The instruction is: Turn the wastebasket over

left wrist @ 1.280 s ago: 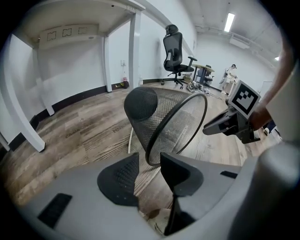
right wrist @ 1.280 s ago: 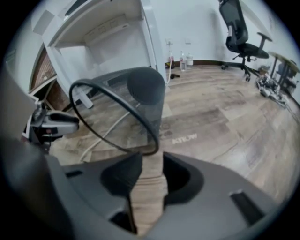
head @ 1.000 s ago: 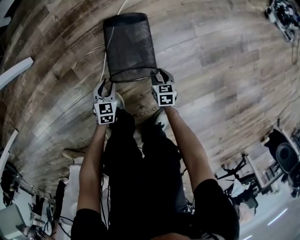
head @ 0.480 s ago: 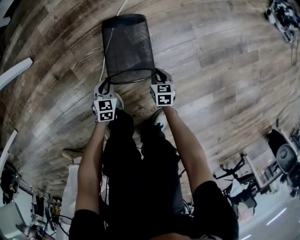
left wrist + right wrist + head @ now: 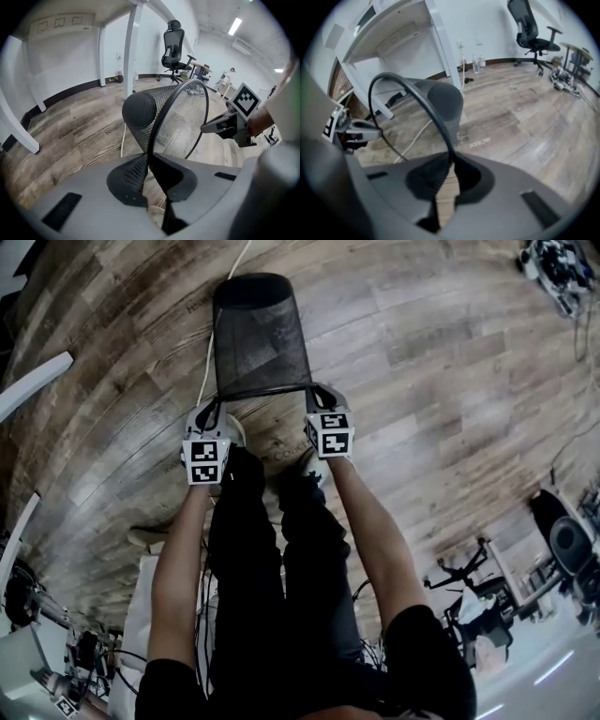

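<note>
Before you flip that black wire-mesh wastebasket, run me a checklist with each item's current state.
1. Left gripper jaws, just closed, clamp the rim of the black wire-mesh wastebasket: ok.
2. Right gripper jaws, just closed, clamp the rim's opposite side: ok.
3. Basket empty, nothing visible through the mesh: ok.
4. White cable on the wood-plank floor clear of the basket: cannot tell.
5. Basket's closed end off the floor: cannot tell.
</note>
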Available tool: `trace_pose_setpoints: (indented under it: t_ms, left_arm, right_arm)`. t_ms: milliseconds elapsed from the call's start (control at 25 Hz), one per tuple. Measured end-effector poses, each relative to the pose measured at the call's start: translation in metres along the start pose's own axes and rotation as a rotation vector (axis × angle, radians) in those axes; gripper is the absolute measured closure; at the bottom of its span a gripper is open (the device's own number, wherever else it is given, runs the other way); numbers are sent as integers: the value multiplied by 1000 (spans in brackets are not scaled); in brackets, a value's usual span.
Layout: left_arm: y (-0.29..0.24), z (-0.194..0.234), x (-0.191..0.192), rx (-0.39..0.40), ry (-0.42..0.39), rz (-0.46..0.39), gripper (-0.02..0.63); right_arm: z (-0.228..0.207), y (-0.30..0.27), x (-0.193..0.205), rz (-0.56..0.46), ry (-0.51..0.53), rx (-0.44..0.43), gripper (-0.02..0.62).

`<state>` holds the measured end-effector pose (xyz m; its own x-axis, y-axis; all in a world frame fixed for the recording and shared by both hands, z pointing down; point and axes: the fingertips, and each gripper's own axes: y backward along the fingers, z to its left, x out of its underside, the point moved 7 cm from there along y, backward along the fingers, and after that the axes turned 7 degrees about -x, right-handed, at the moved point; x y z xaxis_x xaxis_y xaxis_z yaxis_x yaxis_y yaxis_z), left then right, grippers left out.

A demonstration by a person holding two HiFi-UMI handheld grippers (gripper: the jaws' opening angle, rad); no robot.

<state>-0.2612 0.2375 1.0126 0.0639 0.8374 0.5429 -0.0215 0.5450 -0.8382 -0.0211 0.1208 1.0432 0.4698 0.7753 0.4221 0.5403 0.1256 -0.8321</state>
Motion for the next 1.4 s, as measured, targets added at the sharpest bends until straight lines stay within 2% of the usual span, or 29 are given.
trace_pose_setpoints:
  t_ms: [280, 680, 800, 1080, 1400]
  left_arm:
    - [25, -8, -34, 9, -20, 17, 543]
    - [63, -10, -75, 80, 48, 89, 537]
    - [76, -14, -87, 101, 56, 142, 537]
    - [92, -30, -133, 203, -16, 213, 538]
    - [76, -73, -191, 349, -190, 324, 537]
  right_arm:
    - [6, 39, -16, 13, -65, 5, 540]
    - [22, 94, -29, 41, -185, -7, 538]
    - [29, 117, -31, 42, -250, 9, 538]
    - [33, 177, -40, 28, -434, 77, 540]
    - [14, 230, -35, -12, -667, 142, 540]
